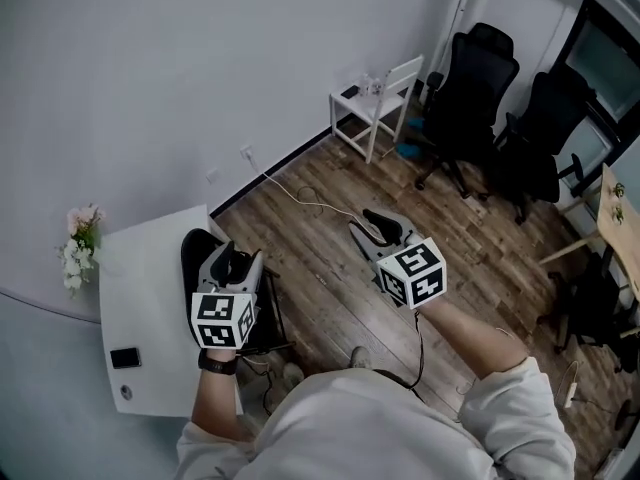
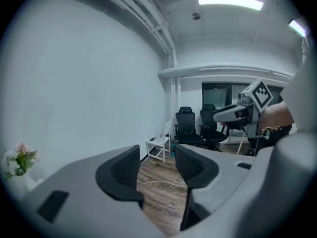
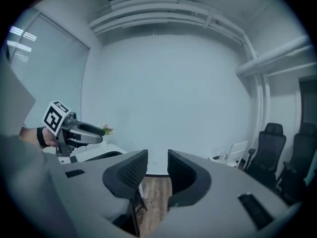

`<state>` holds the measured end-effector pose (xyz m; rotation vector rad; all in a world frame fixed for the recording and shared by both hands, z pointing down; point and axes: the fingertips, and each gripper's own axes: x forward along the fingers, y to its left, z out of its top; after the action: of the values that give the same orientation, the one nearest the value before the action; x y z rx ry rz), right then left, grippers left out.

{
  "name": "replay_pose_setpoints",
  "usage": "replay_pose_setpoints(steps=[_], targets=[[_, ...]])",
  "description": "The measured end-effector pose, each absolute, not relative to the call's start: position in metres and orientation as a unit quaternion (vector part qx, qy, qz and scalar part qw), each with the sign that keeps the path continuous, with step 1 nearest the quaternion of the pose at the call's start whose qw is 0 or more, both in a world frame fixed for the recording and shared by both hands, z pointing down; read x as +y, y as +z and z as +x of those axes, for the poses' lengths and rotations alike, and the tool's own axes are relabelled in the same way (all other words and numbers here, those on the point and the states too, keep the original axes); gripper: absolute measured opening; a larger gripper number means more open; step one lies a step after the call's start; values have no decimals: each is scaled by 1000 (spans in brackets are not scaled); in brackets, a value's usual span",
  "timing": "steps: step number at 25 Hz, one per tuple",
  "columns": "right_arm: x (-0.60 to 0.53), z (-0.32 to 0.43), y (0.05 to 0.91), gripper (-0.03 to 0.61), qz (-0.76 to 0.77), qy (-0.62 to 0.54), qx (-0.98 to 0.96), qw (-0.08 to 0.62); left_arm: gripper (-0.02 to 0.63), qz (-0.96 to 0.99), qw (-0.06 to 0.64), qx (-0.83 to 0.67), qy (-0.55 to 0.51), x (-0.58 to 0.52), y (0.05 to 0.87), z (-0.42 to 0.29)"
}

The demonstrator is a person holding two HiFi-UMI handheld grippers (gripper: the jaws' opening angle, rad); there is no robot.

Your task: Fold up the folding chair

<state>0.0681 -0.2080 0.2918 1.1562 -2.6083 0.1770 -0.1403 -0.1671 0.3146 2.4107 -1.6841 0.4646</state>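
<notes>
A black chair (image 1: 197, 252) with thin dark legs stands against the white table (image 1: 150, 298) at the left. My left gripper (image 1: 233, 260) hangs above it and hides most of it. In the right gripper view its dark seat edge (image 3: 105, 156) and a leg show below the jaws. The left gripper (image 2: 157, 170) is open, and only the wood floor shows in its gap. Further right, my right gripper (image 1: 372, 224) is raised over the floor. It (image 3: 157, 168) is open with a narrow gap and holds nothing. Each gripper sees the other in the air.
A white slatted chair (image 1: 378, 98) with small items on its seat stands by the far wall. Two black office chairs (image 1: 475, 88) stand at the back right. The table carries a phone (image 1: 125, 358) and flowers (image 1: 80, 240). A cable (image 1: 300, 196) lies on the floor.
</notes>
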Motion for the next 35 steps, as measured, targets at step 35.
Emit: replay_pose_setpoints(steps=[35], targets=[[-137,165,285,18,497,-26,-865,72,8,811,58,-570,113,-123,315,-112]])
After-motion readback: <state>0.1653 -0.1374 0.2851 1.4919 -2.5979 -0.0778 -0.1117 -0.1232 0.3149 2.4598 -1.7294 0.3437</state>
